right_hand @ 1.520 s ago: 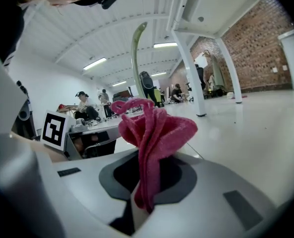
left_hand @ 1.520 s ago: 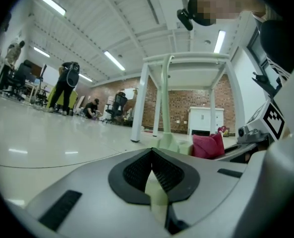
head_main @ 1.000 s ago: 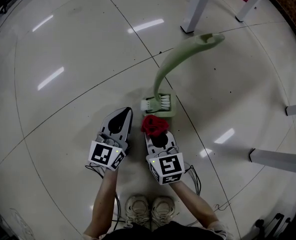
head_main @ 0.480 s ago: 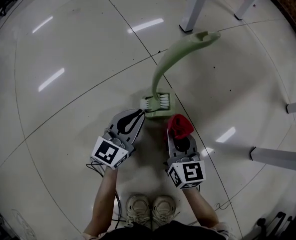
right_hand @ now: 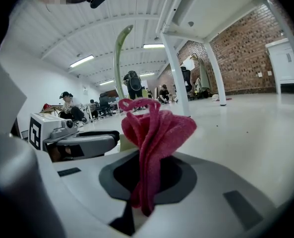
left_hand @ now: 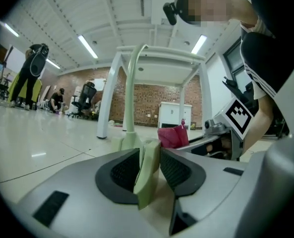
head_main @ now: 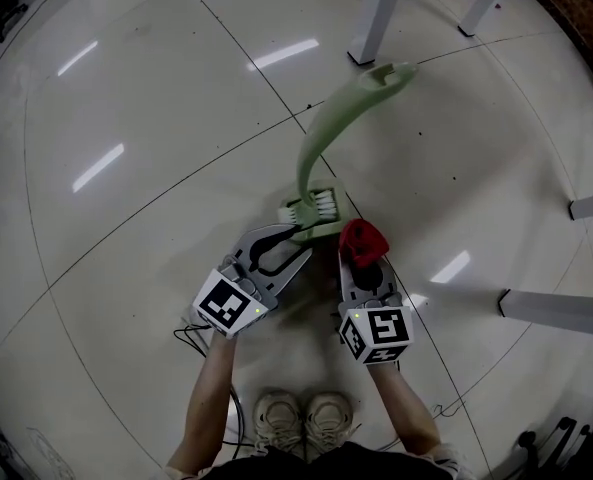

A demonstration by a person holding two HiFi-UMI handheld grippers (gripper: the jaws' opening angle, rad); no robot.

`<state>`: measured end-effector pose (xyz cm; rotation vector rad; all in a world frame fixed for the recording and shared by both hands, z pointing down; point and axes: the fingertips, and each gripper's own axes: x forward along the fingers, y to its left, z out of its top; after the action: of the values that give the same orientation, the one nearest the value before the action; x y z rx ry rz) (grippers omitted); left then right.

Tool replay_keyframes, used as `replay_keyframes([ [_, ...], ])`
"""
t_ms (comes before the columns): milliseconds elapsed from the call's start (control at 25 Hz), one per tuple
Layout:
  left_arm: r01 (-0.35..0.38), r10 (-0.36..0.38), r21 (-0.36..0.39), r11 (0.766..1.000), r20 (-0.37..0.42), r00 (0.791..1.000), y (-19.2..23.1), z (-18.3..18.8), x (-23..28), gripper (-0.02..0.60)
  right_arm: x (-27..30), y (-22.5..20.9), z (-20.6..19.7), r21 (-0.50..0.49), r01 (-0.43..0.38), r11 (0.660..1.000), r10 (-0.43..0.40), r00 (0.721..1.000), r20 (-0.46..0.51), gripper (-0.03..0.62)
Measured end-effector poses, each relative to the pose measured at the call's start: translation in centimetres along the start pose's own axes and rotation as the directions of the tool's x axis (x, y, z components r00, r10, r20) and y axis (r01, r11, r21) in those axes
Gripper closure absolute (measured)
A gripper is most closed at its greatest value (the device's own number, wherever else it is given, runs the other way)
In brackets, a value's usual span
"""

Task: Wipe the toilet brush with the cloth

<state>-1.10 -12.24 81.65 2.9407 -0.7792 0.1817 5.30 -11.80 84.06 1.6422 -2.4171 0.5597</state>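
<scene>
- Your left gripper [head_main: 298,243] reaches in from the left, and its jaws are opening right now.
- Between those jaws sits a pale green edge of the toilet brush [head_main: 316,133], down at its head. The pads look clear of it, not clamped on.
- The brush stands on the shiny floor [head_main: 126,218] just ahead of your shoes [head_main: 301,413]. Its white bristles [head_main: 322,205] show at the bottom, and the curved green handle rises up and away from you.
- Your right gripper [head_main: 362,260] has its jaws closed tight on the red cloth [head_main: 363,238], which bunches up in folds above the jaw tips.
- The cloth sits just right of the brush head. Whether it touches the brush is hard to call from up here.
- The two grippers sit side by side, the brush head at their tips.
- White table legs [head_main: 376,13] stand beyond the brush, well apart from it.
</scene>
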Motion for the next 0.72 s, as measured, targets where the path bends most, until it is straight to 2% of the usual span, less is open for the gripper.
replay_keyframes([
  [80,0.018,-0.017,0.013,1.000,-0.047,0.999,-0.2,-0.8,0.6,0.477,0.1,-0.1,0.0,0.001,-0.002,1.000,0.002,1.000,0.002,0.563],
  [160,0.028,-0.027,0.007,1.000,-0.063,0.998,-0.4,-1.2,1.2,0.477,0.1,0.1,0.0,0.004,-0.006,1.000,0.006,1.000,0.003,0.563],
  [320,0.027,-0.028,-0.036,0.999,-0.034,0.999,-0.4,-1.1,1.4,0.477,0.2,0.3,-0.1,0.019,-0.026,0.999,0.026,1.000,0.003,0.563],
  [440,0.022,-0.023,-0.052,0.998,-0.024,0.999,-0.5,-1.0,1.2,0.477,0.4,0.3,0.0,-0.006,-0.043,0.999,0.043,0.999,-0.002,0.563],
  [600,0.049,-0.049,-0.067,0.996,0.002,0.999,-1.2,-0.7,1.1,0.477,0.9,-0.4,0.2,-0.028,-0.048,0.998,0.048,0.999,-0.001,0.562],
  [720,0.020,-0.020,-0.065,0.998,-0.004,1.000,-0.9,-1.2,1.1,0.477,1.1,-0.7,0.4,-0.046,-0.060,0.997,0.060,0.998,-0.003,0.563],
])
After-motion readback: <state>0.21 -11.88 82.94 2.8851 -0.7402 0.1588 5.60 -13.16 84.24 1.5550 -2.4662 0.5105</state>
